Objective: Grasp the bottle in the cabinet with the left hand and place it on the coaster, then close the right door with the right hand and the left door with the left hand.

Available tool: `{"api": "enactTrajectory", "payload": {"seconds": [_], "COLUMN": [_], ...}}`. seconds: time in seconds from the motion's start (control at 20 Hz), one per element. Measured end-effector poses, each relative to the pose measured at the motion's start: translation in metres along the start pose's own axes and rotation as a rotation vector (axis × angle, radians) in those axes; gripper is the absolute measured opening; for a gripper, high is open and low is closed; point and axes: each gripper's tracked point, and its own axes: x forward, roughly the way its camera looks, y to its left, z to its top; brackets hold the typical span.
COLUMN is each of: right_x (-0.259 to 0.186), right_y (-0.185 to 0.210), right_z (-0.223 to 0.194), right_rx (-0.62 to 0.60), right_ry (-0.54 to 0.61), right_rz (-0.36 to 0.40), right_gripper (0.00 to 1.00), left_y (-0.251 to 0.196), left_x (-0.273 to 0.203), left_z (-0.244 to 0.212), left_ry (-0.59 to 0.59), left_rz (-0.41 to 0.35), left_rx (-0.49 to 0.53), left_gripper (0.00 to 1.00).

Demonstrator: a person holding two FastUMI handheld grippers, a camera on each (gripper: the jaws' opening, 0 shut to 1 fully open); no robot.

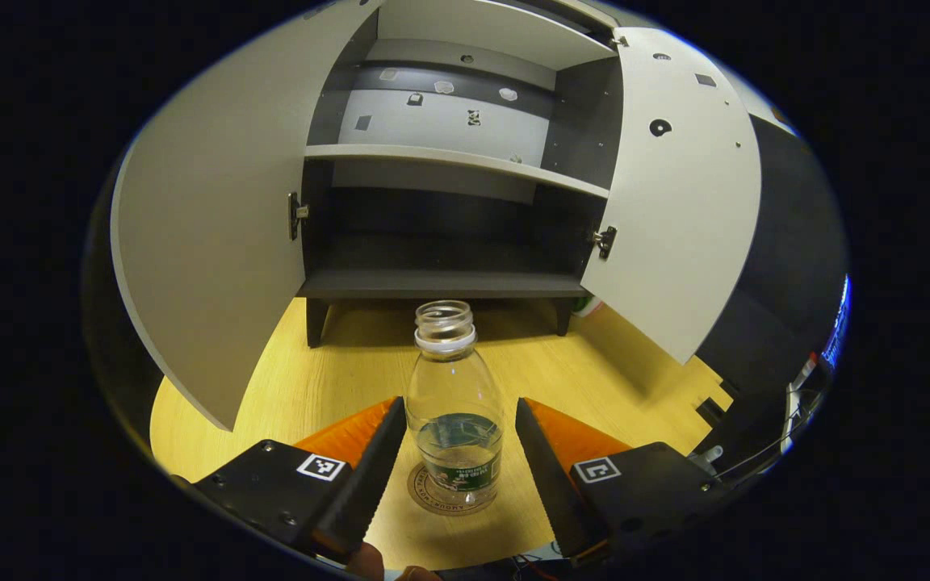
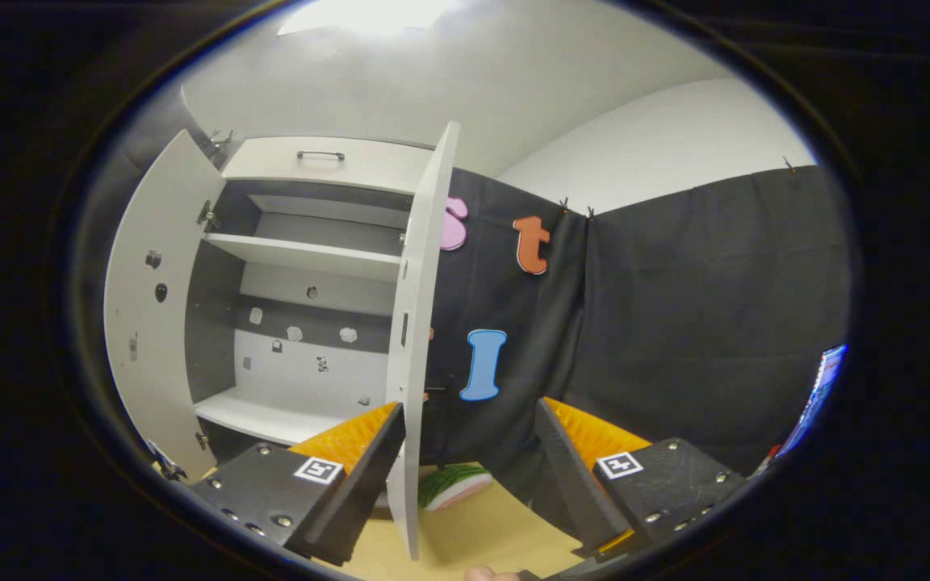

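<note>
In the left gripper view, the left gripper (image 1: 455, 452) stood wide open, its two fingers on either side of the bottle (image 1: 454, 407) with a clear gap between each finger and the plastic, so it gripped nothing. The bottle, clear and uncapped with a dark label band low on its body, stood upright on the round coaster (image 1: 450, 492), which lay flat on the wooden desk (image 1: 562, 371). Beyond it the cabinet (image 1: 445, 282) stood on short legs with both doors swung out, the left door (image 1: 207, 242) and the right door (image 1: 679, 210) flanking dark shelves.

In the right gripper view, the right gripper (image 2: 465, 472) was also spread wide and held nothing. The edge of the right door (image 2: 421, 339) rose just inside its left finger; whether they touched could not be told. A slice-shaped green, white and pink object (image 2: 453, 486) lay on the desk behind that door.
</note>
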Motion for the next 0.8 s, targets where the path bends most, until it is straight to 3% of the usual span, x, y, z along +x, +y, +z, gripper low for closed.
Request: {"api": "enactTrajectory", "payload": {"seconds": [0.25,0.4,0.6,0.8], "right_x": [0.001,0.001,0.001,0.003], "right_y": [0.001,0.003,0.008,0.028], "right_z": [-0.005,-0.01,-0.02,-0.039], "right_rx": [0.015,0.006,-0.023,-0.038], "right_ry": [0.01,0.033,0.053,0.089], "right_rz": [0.007,0.01,0.006,0.029], "right_gripper": [0.99,0.99,0.99,0.99], "left_y": [0.013,0.029,0.056,0.073], "left_x": [0.027,0.05,0.07,0.094], "left_z": [-0.008,-0.031,0.007,0.01], "left_ry": [0.02,0.141,0.076,0.12], "left_rz": [0.033,0.107,0.147,0.176], "left_rx": [0.02,-0.085,-0.103,-0.129], "left_gripper": [0.87,0.88,0.88,0.88]}}
